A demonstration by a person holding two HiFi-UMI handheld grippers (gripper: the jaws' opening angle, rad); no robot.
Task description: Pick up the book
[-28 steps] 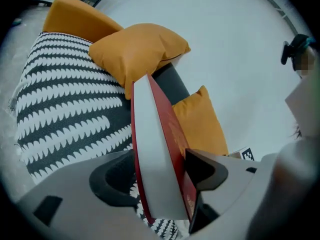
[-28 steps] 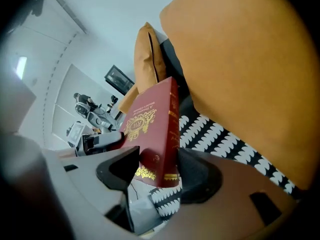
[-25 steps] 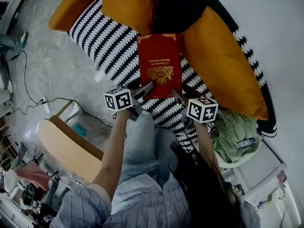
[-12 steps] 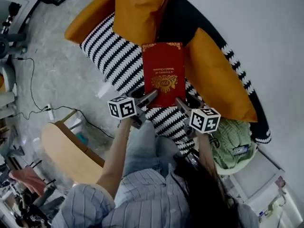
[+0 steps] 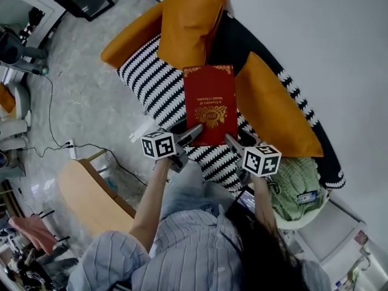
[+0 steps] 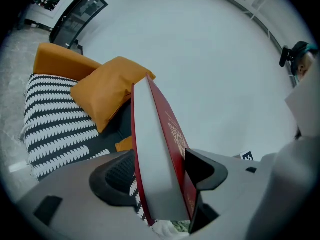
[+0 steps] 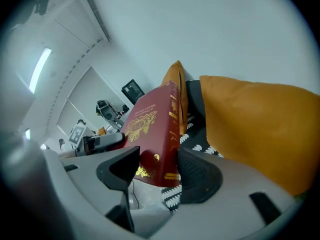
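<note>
- Because the left gripper [image 5: 193,133] and the right gripper [image 5: 233,141] each clamp only a near corner of the book [image 5: 210,105], its far end juts unsupported above the sofa [image 5: 151,83] and could sag or pivot loose.
- If one hand rises faster than the other, the cover may twist and slide off the ribbed pads [image 6: 117,176].
- Rigid and rectangular, the book has smooth red boards, gold embossing and a pale page block.
- Soft zigzag fabric and plump orange cushions [image 5: 276,105] lie below, so a drop would likely land gently.
</note>
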